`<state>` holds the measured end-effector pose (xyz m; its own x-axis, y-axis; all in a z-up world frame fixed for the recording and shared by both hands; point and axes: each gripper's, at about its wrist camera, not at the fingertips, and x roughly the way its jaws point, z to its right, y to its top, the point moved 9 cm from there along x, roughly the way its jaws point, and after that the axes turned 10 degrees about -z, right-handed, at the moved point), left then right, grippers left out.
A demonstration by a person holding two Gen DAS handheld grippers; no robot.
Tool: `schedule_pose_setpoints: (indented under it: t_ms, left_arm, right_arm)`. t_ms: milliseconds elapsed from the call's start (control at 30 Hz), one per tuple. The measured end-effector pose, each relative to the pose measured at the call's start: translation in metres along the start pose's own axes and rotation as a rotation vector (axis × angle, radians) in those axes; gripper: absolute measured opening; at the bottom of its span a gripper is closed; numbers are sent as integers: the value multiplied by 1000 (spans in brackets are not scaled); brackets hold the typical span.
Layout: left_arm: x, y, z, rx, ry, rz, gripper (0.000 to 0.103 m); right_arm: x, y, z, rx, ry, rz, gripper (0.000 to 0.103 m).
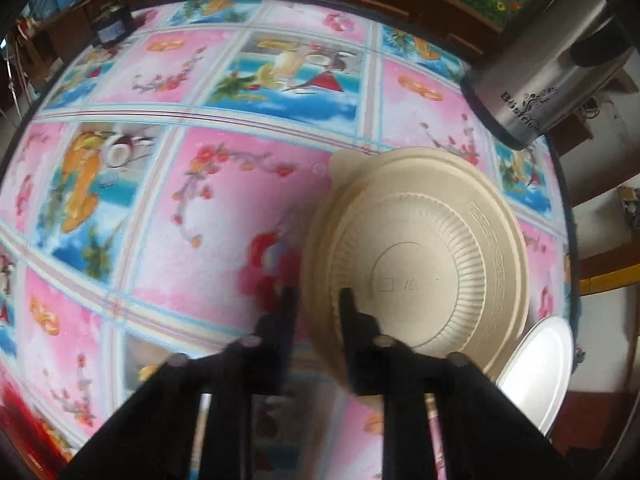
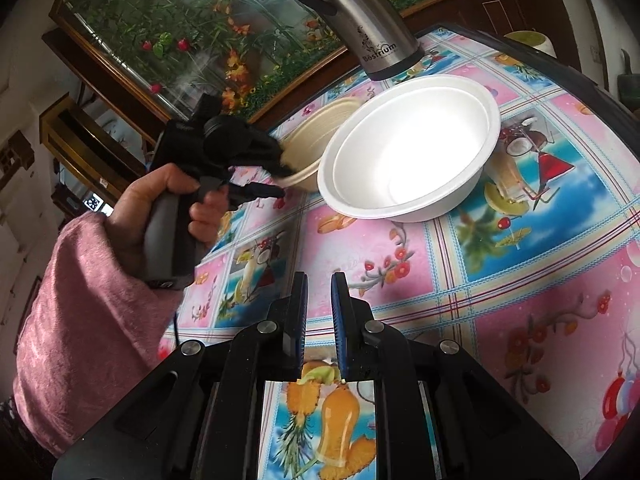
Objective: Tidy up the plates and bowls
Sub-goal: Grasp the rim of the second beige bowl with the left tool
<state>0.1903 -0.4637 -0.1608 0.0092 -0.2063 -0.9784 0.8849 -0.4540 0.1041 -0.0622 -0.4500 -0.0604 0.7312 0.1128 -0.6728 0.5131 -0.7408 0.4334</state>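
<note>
The left gripper (image 1: 316, 292) comes down steeply at the near edge of a round beige ribbed disposable bowl (image 1: 420, 264) on the table. Its 2 black fingers (image 1: 352, 308) stand one on each side of the bowl's rim, one inside the bowl and one outside, and they look pinched on that rim, though the picture is blurred there. From the other side, a hand (image 2: 160, 204) in a fuzzy pink sleeve (image 2: 80, 308) grips the tool's grey handle, and the black jaws reach onto the beige bowl's edge.

Just beside the beige bowl, on its right as seen from the left wrist, sit 2 white foam bowls (image 2: 412, 148), one nested in the other. Their rim touches or overlaps the beige one in the right wrist view; I cannot tell which.

The right gripper (image 2: 319, 292) hangs above the table, well short of the bowls, its 2 blue-padded fingers (image 2: 340, 312) drawn close with only a narrow gap and nothing between them.

A tall stainless steel jug with a black handle (image 2: 360, 20) stands behind the bowls. Everything rests on the glossy pink and blue fruit-patterned tablecloth (image 2: 520, 280). Behind the table hangs a large framed picture of flowers (image 2: 180, 28).
</note>
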Motion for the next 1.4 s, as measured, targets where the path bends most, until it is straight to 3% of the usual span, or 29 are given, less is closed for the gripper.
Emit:
schedule_pose_setpoints:
  t_ms: [233, 400, 533, 700, 833, 1000, 1267, 1400]
  left_arm:
    - [-10, -29, -29, -15, -4, -31, 11]
    - [-16, -68, -57, -23, -11, -48, 11]
    - [-22, -111, -73, -10, -25, -61, 11]
    - [-30, -159, -87, 7, -36, -57, 11]
    - [-35, -186, -94, 14, -42, -42, 11]
    - [-37, -211, -91, 39, -67, -29, 11]
    - [-39, -238, -97, 50, -98, -27, 12]
    - [-39, -243, -102, 51, -83, -16, 12]
  right_arm:
    - [3, 2, 7, 4, -43, -2, 11]
    - [4, 2, 9, 15, -37, -10, 11]
    - [7, -1, 5, 22, 32, -37, 11]
    - [9, -11, -3, 61, 184, -105, 12]
    - [-5, -21, -15, 52, 220, -113, 12]
    - [-18, -31, -33, -10, 159, -144, 12]
    - [0, -56, -36, -44, 9, -264, 12]
    - [6, -66, -42, -59, -4, -298, 14]
